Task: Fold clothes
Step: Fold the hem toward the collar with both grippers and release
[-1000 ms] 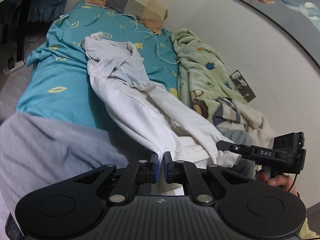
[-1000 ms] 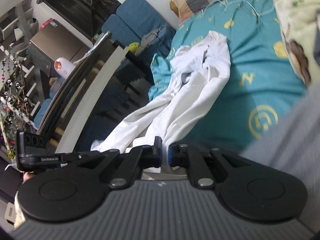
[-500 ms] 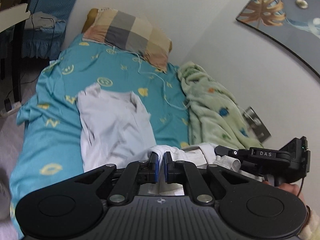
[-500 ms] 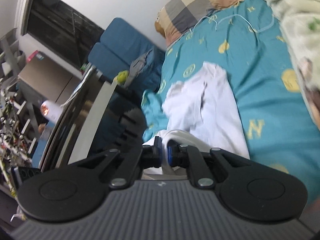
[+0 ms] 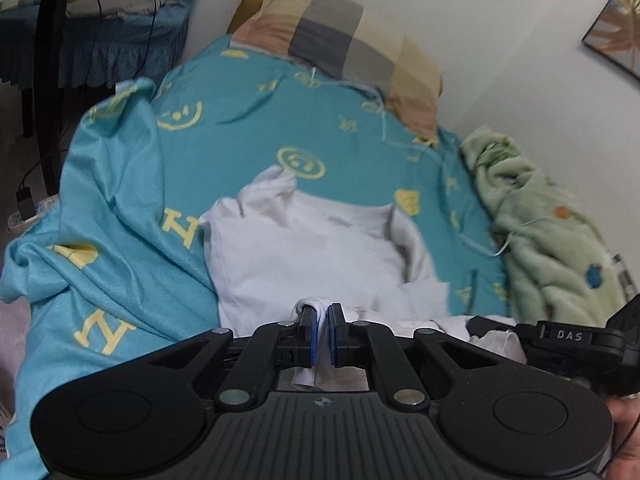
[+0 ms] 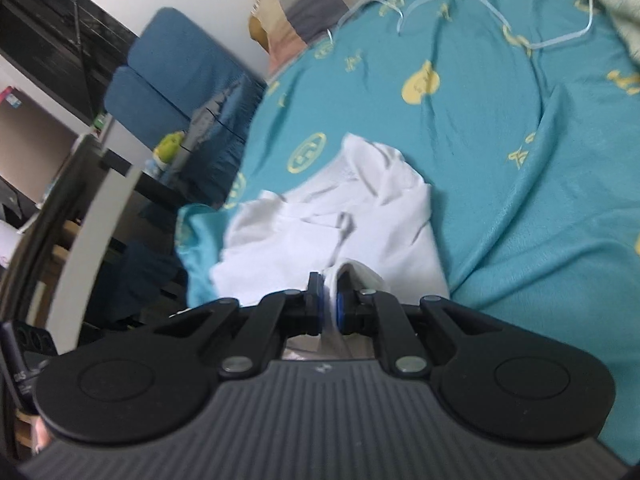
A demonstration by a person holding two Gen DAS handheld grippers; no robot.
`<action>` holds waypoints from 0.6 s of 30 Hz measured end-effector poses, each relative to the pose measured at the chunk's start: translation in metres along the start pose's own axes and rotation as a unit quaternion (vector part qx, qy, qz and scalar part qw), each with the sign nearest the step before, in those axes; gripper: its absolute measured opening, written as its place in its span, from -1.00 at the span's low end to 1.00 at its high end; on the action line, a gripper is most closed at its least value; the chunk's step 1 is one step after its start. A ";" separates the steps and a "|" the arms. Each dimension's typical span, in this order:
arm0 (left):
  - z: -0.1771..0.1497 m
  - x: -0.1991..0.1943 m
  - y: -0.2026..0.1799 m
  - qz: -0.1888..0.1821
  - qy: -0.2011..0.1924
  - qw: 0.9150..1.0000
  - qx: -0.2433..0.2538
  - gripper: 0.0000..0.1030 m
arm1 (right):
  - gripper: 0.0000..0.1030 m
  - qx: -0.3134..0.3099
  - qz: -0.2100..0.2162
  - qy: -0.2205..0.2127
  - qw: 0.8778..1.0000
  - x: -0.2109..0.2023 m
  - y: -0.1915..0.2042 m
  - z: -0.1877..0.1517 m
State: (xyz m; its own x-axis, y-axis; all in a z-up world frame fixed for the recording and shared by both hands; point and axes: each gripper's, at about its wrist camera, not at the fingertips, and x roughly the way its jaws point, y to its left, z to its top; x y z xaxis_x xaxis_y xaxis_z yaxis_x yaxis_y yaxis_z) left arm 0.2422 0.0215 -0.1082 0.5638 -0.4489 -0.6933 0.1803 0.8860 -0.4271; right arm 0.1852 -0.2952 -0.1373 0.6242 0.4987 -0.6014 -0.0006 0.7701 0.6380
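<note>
A white shirt (image 5: 304, 256) lies spread on the teal bed sheet (image 5: 120, 200). It also shows in the right wrist view (image 6: 332, 224). My left gripper (image 5: 323, 320) is shut on a bunched edge of the shirt at its near end. My right gripper (image 6: 329, 300) is shut on another part of the same near edge. The right gripper also shows at the lower right of the left wrist view (image 5: 560, 340), beside more white cloth. The far part of the shirt lies flat with a sleeve bunched toward the pillow.
A checked pillow (image 5: 340, 40) lies at the head of the bed. A green fleece blanket (image 5: 540, 220) is heaped along the wall side. A thin white cable (image 6: 460, 4) runs across the sheet. A blue chair (image 6: 176, 76) and a desk stand beside the bed.
Both grippers have carried the shirt's near edge forward over the bed and lower. The shirt went from hanging stretched to lying spread on the sheet.
</note>
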 end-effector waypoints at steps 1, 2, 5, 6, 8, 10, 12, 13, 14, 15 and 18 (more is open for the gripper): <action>-0.002 0.011 0.004 0.003 0.006 1.000 0.001 -0.87 | -0.80 -0.006 -0.006 0.007 1.000 0.010 -0.005 0.001; -0.003 0.020 0.007 0.006 0.010 1.000 0.000 -0.87 | -0.80 -0.010 -0.013 0.013 1.000 0.020 -0.009 0.002; -0.006 0.039 0.017 0.006 0.020 1.000 -0.012 -0.85 | -0.80 -0.011 -0.025 0.031 0.999 0.046 -0.023 0.005; -0.006 0.042 0.019 0.003 0.021 1.000 -0.013 -0.85 | -0.80 -0.003 -0.022 0.033 0.999 0.049 -0.027 0.004; -0.006 0.043 0.024 -0.005 0.020 1.000 -0.022 -0.82 | -0.80 0.009 -0.016 0.034 0.999 0.050 -0.030 0.004; -0.006 0.039 0.025 -0.011 0.017 0.999 -0.028 -0.78 | -0.78 0.017 -0.011 0.035 0.999 0.049 -0.031 0.004; -0.009 0.029 0.020 -0.006 0.006 1.000 -0.018 -0.52 | -0.76 0.023 -0.002 0.032 0.999 0.045 -0.031 0.004; -0.012 0.023 0.017 0.000 -0.001 1.000 -0.012 -0.21 | -0.71 0.026 0.003 0.031 0.999 0.042 -0.031 0.005; -0.015 0.016 0.014 0.005 -0.008 1.000 -0.007 0.02 | -0.62 0.025 0.008 0.028 0.999 0.038 -0.030 0.004; -0.018 0.009 0.010 0.010 -0.015 1.000 0.000 0.06 | -0.35 0.023 0.014 0.025 0.999 0.034 -0.028 0.004; -0.031 -0.017 0.005 -0.004 -0.027 1.000 -0.002 0.07 | 0.23 0.013 0.028 0.006 0.999 0.014 -0.018 0.001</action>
State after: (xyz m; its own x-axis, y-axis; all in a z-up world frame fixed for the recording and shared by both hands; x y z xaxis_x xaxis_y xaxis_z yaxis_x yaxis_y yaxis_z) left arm 0.2083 0.0295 -0.1167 0.6043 -0.4491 -0.6581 0.1810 0.8818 -0.4355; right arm 0.1944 -0.3026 -0.1566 0.6136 0.5459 -0.5705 -0.0140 0.7299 0.6834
